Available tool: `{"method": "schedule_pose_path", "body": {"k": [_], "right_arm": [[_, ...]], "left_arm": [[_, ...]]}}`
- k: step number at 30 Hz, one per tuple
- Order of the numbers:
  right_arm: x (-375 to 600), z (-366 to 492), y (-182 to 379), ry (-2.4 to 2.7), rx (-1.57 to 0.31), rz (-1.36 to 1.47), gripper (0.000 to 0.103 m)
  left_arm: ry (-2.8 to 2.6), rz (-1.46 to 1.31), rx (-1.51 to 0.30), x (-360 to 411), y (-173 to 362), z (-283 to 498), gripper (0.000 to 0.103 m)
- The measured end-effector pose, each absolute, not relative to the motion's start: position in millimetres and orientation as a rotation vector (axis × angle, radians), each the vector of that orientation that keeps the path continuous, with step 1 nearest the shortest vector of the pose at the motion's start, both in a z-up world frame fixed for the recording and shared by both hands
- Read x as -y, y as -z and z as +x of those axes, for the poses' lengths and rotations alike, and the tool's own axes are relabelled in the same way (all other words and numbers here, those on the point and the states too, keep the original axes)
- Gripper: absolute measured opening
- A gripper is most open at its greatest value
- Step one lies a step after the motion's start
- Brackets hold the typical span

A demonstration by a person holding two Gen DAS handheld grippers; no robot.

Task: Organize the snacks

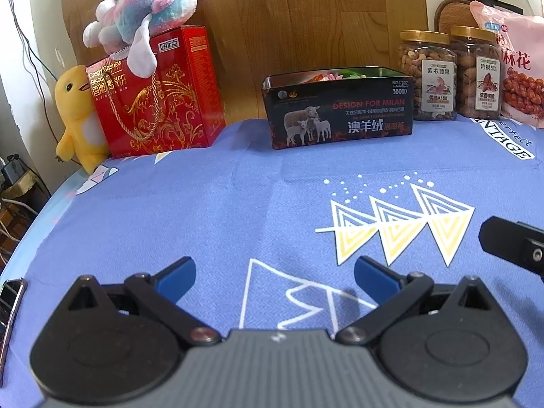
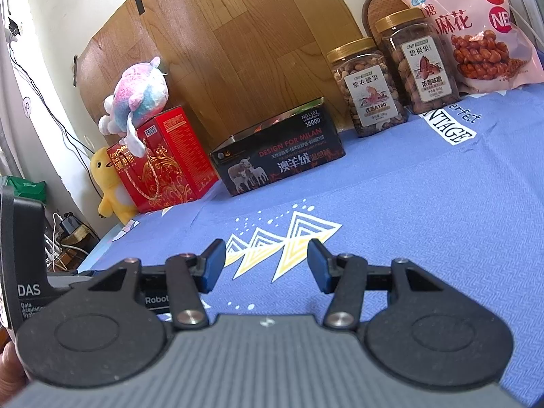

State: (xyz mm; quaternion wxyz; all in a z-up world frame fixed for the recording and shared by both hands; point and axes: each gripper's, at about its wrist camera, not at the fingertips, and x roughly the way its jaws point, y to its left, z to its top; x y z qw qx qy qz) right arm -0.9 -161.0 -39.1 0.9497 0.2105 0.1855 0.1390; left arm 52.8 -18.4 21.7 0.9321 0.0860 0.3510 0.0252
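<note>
While both grippers are hovering over the blue cloth, the left gripper and right gripper are gaping wide, holding nothing. Ahead, unobstructed, the black tin reading "DESIGN FOR MILAN" is sitting between a red "Crispy Cashew" box and two nut jars, apparently holding wrapped snacks.

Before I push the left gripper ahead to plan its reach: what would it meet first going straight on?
Probably the blue tablecloth, since the left gripper tilts downward with open, empty jaws; beyond that stands the black tin box, though depth is unclear.
</note>
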Motion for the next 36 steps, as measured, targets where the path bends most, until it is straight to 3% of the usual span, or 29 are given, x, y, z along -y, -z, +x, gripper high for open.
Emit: {"method": "schedule_pose_path", "body": {"k": [36], "right_arm": [[161.4, -0.6, 39.2, -0.284, -0.378, 0.427, 0.056]], "left_arm": [[-0.063, 0.203, -0.681, 19.2, -23.6, 49.0, 0.103]]}}
